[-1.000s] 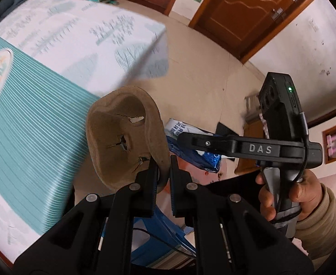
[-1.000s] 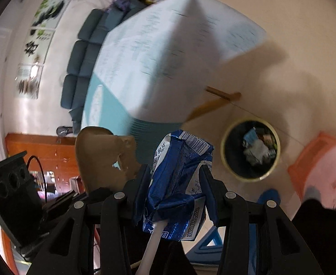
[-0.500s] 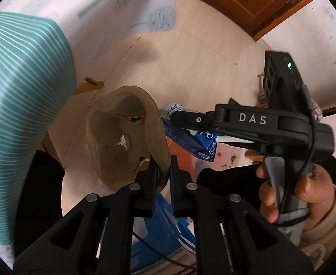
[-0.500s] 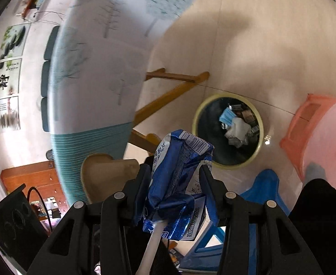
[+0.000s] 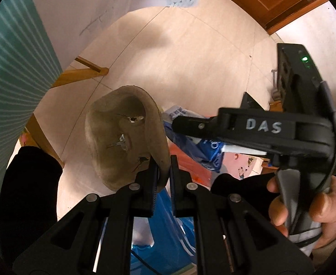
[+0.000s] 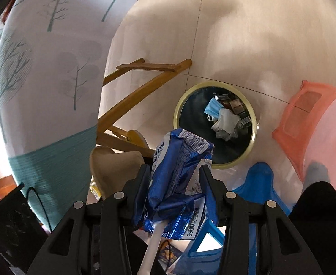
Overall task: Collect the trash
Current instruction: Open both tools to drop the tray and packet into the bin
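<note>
In the right wrist view the bin (image 6: 214, 135) sits on the floor (image 6: 248, 45) — table legs (image 6: 131, 100) to its left, a stool (image 6: 314, 135) to its right, trash (image 6: 225, 121) in it.

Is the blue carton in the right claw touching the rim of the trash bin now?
Apart. In the right wrist view the blue carton, clamped in the right claw, is held up off the floor, above the trash bin, well clear of its rim.

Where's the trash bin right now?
In the right wrist view, the trash bin stands on the floor right of centre, beyond the blue carton, between the wooden table legs and pink stool.
</note>
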Demonstrator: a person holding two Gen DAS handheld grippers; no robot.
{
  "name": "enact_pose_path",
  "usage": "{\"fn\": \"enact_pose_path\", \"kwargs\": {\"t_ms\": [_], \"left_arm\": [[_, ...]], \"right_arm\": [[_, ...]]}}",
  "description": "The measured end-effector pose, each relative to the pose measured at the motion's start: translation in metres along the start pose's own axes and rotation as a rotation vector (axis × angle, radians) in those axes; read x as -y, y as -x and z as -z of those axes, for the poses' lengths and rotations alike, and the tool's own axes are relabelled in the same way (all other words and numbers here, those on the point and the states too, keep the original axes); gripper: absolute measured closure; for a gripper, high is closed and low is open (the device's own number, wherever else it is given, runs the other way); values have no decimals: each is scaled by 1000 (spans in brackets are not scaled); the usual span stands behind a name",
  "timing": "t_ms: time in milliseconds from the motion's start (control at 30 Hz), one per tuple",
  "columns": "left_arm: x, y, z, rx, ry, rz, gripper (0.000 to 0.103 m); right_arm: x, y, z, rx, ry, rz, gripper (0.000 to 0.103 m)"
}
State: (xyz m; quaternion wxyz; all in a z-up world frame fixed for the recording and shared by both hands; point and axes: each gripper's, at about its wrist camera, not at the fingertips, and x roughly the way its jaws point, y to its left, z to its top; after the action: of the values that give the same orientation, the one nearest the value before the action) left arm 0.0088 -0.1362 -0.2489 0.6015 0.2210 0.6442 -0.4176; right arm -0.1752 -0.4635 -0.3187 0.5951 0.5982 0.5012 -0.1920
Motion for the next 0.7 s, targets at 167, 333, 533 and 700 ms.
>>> {"fn": "enact_pose_path", "kwargs": {"t_ms": [167,333,533,700], "left_arm": [[-5,-15,-3,-4,-20,-28,96],[-16,-34,-11,-16,-20,-79,96],[-23,-43,-18,-16,-23,-122,96],[-27,-44,-18,-20,-14,-132,96]], "right_arm": [[3,-5,-8,-9,-12,1,59],[8,-13,-12,-19,-25,13,59],[9,-16,-14,-23,-29,18,59],[7,-20,-15,-31,-20,30,59]]}}
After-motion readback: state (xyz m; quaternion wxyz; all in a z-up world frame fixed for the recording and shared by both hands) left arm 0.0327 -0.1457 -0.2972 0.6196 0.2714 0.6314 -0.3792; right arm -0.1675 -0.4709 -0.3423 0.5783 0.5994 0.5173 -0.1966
